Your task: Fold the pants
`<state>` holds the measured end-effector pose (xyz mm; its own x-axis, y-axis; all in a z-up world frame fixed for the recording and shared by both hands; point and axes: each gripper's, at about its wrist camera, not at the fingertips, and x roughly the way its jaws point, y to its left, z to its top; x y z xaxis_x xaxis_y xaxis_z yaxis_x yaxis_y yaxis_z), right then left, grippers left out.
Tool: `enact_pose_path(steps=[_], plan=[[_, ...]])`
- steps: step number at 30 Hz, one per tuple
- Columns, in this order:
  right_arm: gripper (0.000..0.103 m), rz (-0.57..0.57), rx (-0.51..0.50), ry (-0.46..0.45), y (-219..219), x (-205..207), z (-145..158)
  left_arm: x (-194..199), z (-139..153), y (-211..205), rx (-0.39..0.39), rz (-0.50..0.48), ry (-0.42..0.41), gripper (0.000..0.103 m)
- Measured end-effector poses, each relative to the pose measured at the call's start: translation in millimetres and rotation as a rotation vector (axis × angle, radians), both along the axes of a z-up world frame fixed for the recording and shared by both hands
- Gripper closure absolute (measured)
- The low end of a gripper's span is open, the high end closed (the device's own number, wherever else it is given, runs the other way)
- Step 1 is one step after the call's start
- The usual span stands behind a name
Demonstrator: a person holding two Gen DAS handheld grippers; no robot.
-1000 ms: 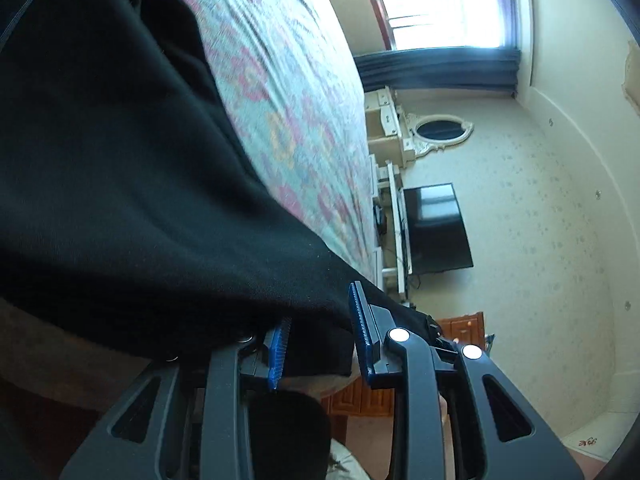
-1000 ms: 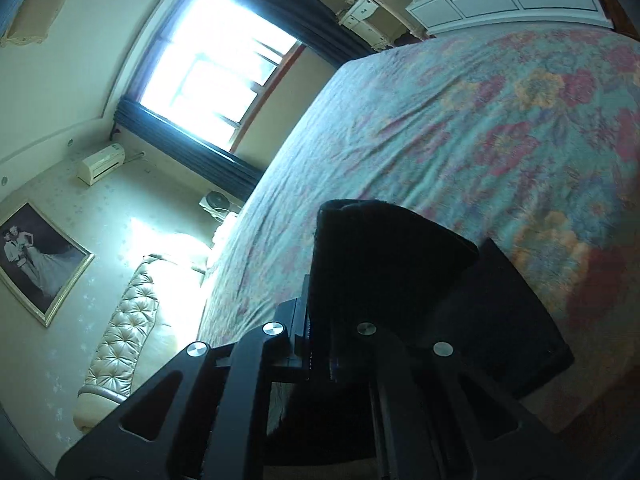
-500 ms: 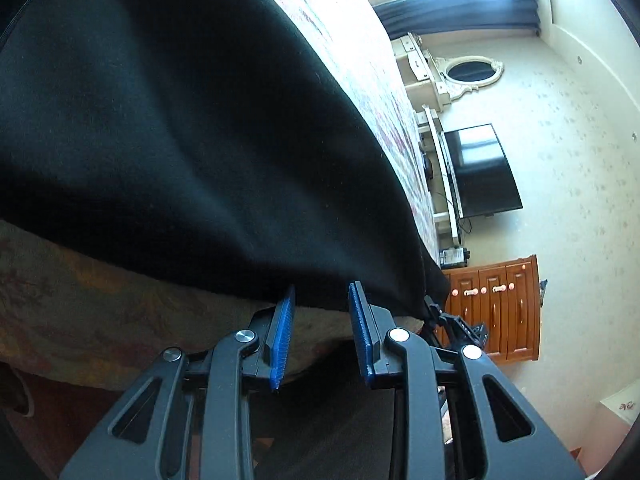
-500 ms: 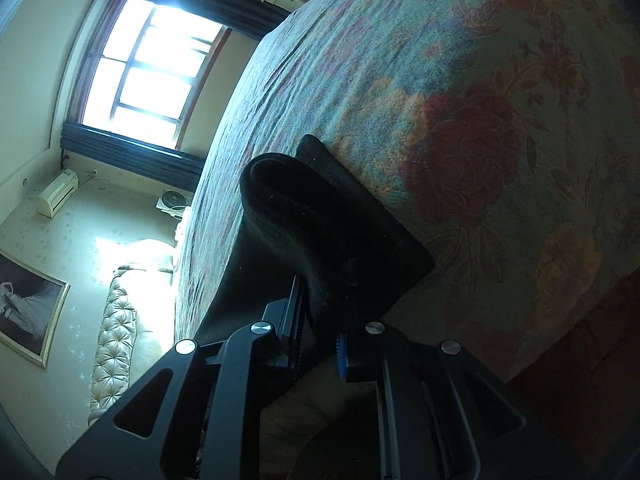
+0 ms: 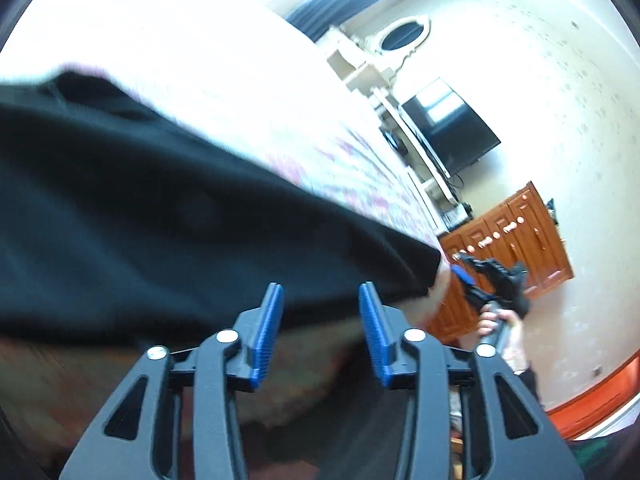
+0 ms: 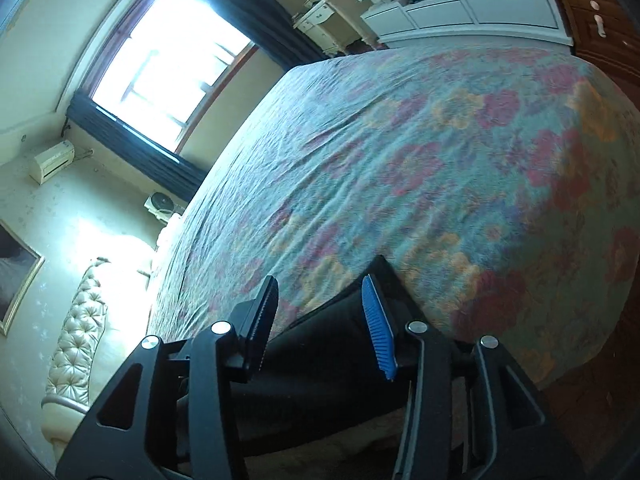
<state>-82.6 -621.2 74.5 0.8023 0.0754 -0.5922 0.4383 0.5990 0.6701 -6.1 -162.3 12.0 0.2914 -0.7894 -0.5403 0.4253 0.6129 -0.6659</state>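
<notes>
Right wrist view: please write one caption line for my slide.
Right tongs opening, pads clear of the black pants lying at the edge of the floral bedspread, window behind.

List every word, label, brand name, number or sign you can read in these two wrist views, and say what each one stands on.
None can be read in either view.
The television screen is dark, no brand legible.
The air conditioner on the wall is too small to show any label.
The framed picture is cut by the edge; no lettering shows.
The black pants, the floral bedspread and the blue fingers carry no print.
</notes>
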Motion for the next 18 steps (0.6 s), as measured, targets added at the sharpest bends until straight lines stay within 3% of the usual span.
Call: enact_pose_path(steps=[2, 5, 8, 10, 13, 18], plan=[[0.059, 0.095, 0.023, 0.008, 17, 33, 3, 16, -2, 11, 0.015, 0.045, -0.007, 0.056], [0.059, 0.288, -0.001, 0.038, 66, 92, 9, 33, -22, 22, 0.054, 0.064, 0.075, 0.056], [0.059, 0.57, -0.025, 0.059, 141, 159, 13, 34, -42, 29, 0.081, 0.075, 0.13, 0.056], [0.06, 0.749, -0.048, 0.073, 201, 202, 12, 27, -44, 36, 0.065, 0.081, 0.101, 0.056], [0.071, 1.022, -0.008, 0.086, 288, 256, -4, 24, -37, 22, 0.129, 0.058, 0.043, 0.055], [0.072, 1.318, 0.023, 0.181, 395, 302, -40, 23, -37, 26, 0.121, 0.038, 0.033, 0.055]])
